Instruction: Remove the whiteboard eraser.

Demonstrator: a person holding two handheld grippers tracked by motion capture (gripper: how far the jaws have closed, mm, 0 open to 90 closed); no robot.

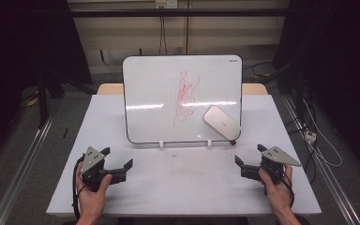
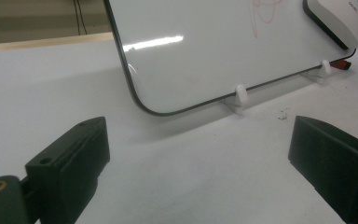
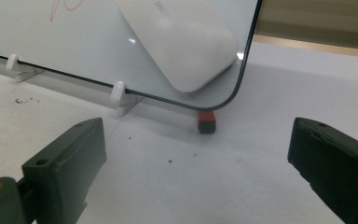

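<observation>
A white whiteboard (image 1: 159, 93) with red scribbles (image 1: 185, 96) leans upright on two small white stands (image 1: 161, 143) at the table's middle. A white eraser (image 1: 221, 122) sticks to its lower right corner, also seen as the eraser (image 3: 182, 46) and the eraser (image 2: 338, 18). A red marker end (image 3: 207, 120) pokes out from behind the board's lower right corner. My left gripper (image 1: 118, 163) is held open at the front left, empty. My right gripper (image 1: 249, 158) is held open at the front right, empty. Both stand short of the board.
The white table (image 1: 183, 178) has free surface between and before the grippers. A wooden edge (image 1: 254, 88) shows behind the board. Cables (image 1: 318, 140) and metal rails (image 1: 23, 168) run along the floor at both sides.
</observation>
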